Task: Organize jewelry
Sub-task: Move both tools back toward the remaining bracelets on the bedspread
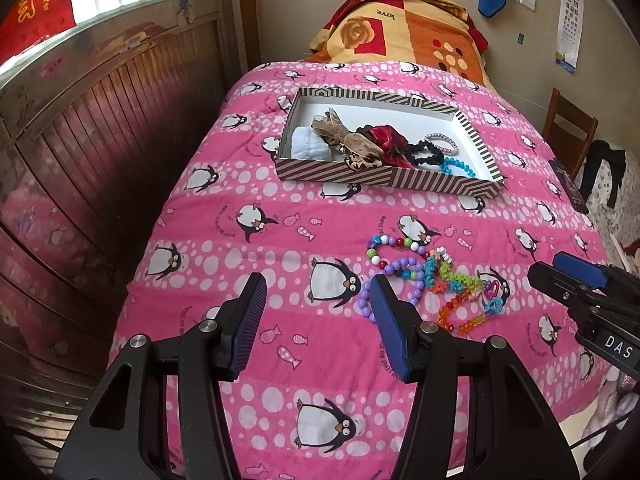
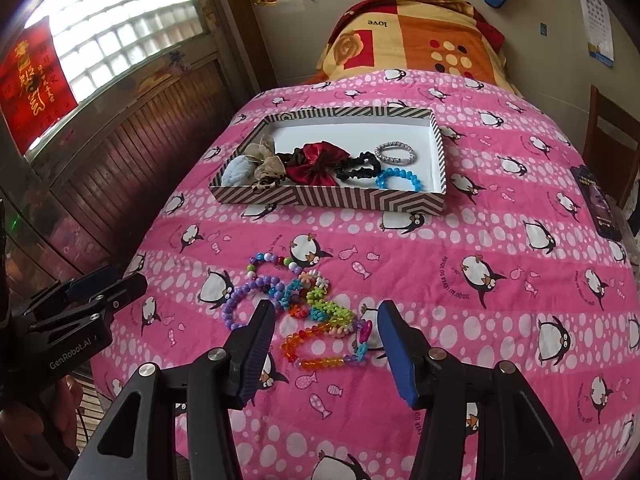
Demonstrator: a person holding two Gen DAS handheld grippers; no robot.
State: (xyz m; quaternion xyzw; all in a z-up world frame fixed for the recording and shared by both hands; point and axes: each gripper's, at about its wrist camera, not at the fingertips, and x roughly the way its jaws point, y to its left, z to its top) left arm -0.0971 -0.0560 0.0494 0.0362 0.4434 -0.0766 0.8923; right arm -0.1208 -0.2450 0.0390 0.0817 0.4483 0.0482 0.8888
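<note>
Your left gripper (image 1: 318,294) and right gripper (image 2: 326,318) are both open and empty; the bead bracelets (image 2: 296,304) (purple, orange, green) lie tangled on the pink blanket (image 2: 460,320).

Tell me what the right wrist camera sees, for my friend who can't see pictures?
An open right gripper hovers over a tangle of colourful plastic bead bracelets on a pink penguin-print quilt. Beyond sits a striped cardboard tray holding bows, scrunchies and bracelets. The left gripper shows at the left edge.
</note>
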